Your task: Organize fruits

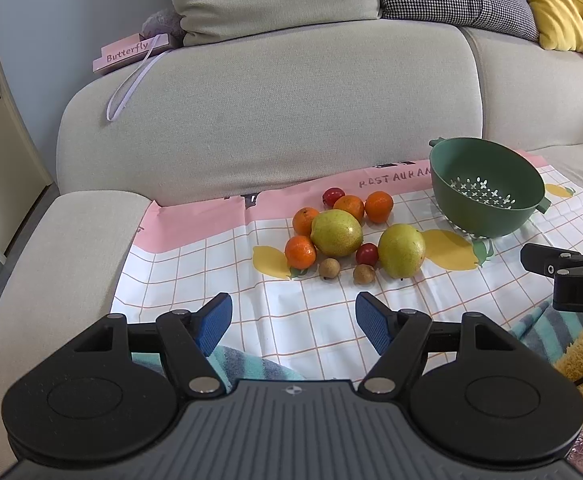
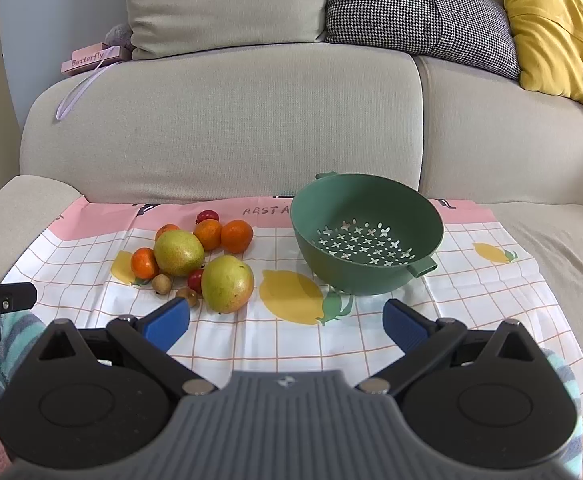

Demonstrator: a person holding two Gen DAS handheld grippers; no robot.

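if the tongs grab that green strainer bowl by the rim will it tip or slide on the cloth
The green plastic strainer bowl already sits tilted on the checked cloth, so it probably rocks or tips under a nudge. It holds nothing and looks thin-walled, likely light. Its smooth curved rim may slip; the stubby side handle looks a surer grip.

Two wrist views, both facing the sofa back at 12 o'clock

Each looks low and near over the cloth [image 1: 291,320]; both share fruit pile [image 1: 343,232] and colander [image 2: 365,236], right view set further toward 3 o'clock.
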